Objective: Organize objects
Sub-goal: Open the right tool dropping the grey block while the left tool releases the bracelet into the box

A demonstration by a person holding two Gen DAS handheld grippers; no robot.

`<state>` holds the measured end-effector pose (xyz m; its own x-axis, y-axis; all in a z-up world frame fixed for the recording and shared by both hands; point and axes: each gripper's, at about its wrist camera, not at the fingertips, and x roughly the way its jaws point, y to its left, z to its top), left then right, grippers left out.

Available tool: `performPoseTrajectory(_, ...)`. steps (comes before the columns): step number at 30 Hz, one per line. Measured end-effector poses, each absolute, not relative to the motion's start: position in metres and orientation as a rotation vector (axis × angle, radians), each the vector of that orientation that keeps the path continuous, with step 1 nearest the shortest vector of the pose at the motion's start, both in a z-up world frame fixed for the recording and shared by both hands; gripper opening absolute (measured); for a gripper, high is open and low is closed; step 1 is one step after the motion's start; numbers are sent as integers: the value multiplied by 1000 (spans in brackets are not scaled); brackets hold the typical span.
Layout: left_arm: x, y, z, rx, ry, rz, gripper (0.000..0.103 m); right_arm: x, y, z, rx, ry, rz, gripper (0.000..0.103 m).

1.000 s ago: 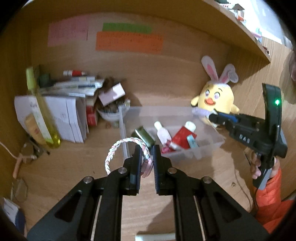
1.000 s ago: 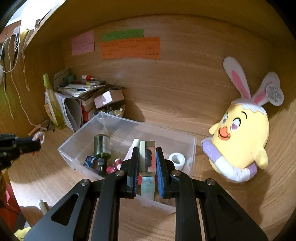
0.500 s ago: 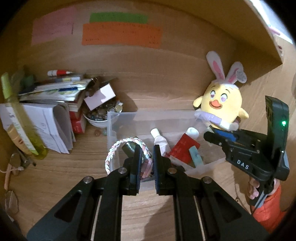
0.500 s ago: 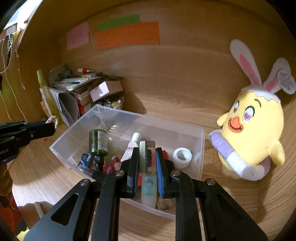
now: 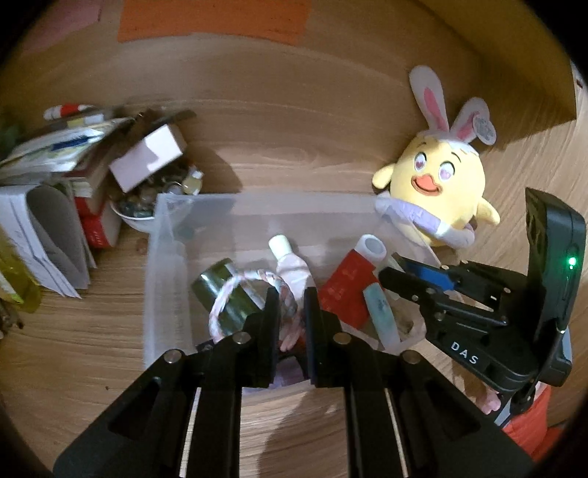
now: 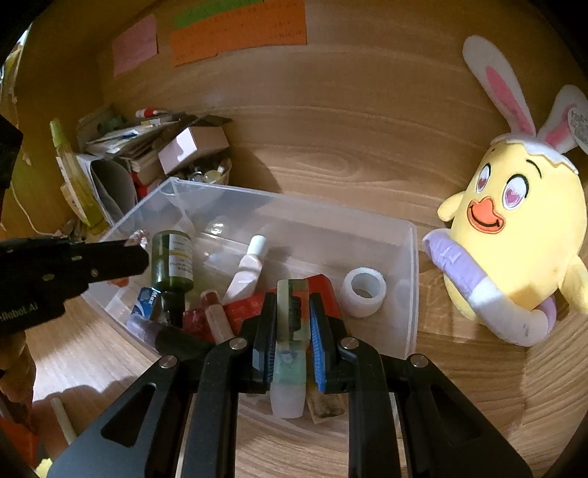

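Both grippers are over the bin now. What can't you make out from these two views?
- Writing on the orange note, right wrist view: too small.
- Bracelet, left wrist view: near part hidden between the fingers of the left gripper.
- Tube label, right wrist view: covered by the right gripper.
- Bowl contents, left wrist view: blurred.

Light wooden desktop (image 6: 349,172), walled at back and left. At centre stood a clear plastic bin (image 6: 411,294). Toward the right edge sat a yellow plush chick with rabbit ears (image 6: 514,250). The back left corner held stacked papers and books (image 5: 55,191) and a small white bowl (image 5: 136,217).
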<state>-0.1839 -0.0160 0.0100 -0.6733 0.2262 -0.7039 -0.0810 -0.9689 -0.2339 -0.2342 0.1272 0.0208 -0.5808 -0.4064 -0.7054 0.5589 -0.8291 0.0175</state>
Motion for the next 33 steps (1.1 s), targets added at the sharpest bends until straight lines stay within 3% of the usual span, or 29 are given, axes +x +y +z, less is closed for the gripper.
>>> performPoseTrajectory(6,-183,-6,10,-1171,-216,2713,12,-236,123,15,1007,300,-2364,15)
performPoseTrajectory(13,-177,-7,17,-1147,-214,2747,36,-232,119,15,993,341,-2370,16)
performPoseTrajectory(15,-174,-9,20,-1135,-217,2759,40,-233,119,15,998,344,-2371,24)
performPoseTrajectory(17,-170,-10,24,-1122,-221,2773,47,-231,119,16,993,349,-2381,42)
performPoseTrajectory(23,-158,-15,37,-1075,-224,2812,60,-219,119,30,912,372,-2412,68)
performPoseTrajectory(28,-143,-15,49,-1035,-198,2849,64,-210,121,42,874,370,-2420,72)
performPoseTrajectory(31,-133,-17,54,-1007,-199,2876,83,-204,125,48,861,354,-2422,78)
performPoseTrajectory(33,-125,-18,57,-983,-195,2906,86,-199,129,52,844,344,-2429,81)
